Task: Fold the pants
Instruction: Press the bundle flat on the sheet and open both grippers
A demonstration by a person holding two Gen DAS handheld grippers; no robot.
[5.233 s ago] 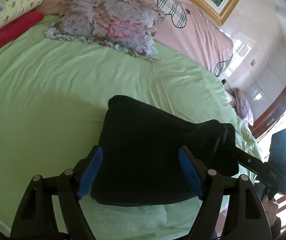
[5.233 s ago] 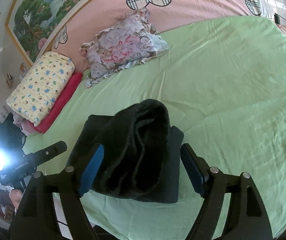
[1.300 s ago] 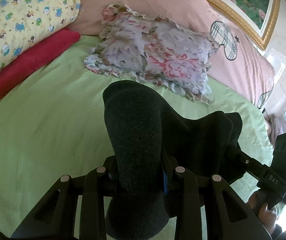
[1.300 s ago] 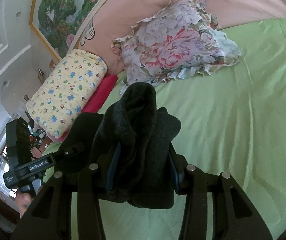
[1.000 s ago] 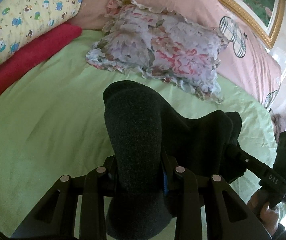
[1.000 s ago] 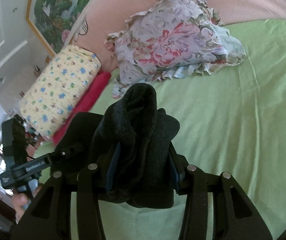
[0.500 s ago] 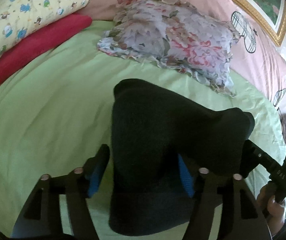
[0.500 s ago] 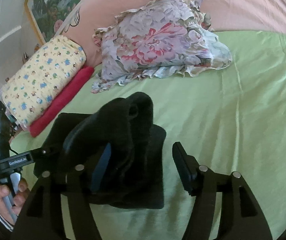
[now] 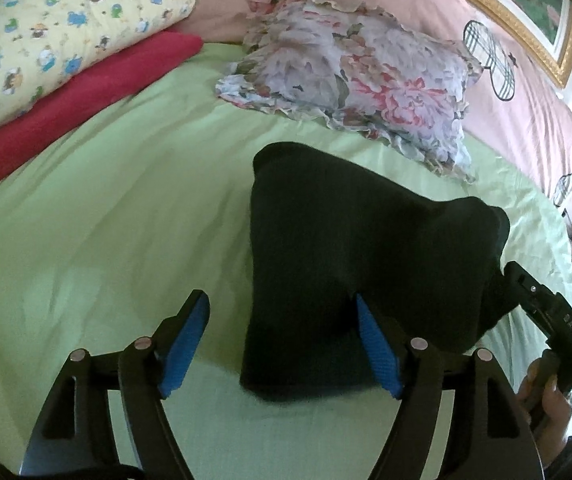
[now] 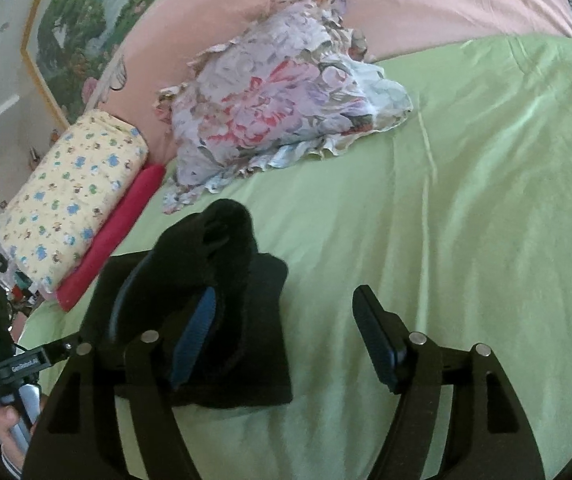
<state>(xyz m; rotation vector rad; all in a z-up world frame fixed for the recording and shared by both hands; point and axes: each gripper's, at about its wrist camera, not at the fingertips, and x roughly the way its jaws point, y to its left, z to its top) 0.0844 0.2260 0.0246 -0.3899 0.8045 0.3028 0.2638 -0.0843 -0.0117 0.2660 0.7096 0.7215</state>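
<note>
Opening apart, two tongs, left (image 9: 281, 338) and right (image 10: 286, 332), around one folded pants (image 9: 350, 248)

Open green bed (image 9: 105, 208) spreads left and right of the folded dark pants (image 9: 346, 248). Far side is blocked by a floral pillow (image 9: 350, 76), red roll (image 9: 77, 104) and yellow bundle (image 9: 57, 20).

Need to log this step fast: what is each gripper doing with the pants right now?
Left gripper: jaws opening, pads off the dark pants, nothing gripped.
Right gripper: jaws opening, pants beside one pad, released.
</note>
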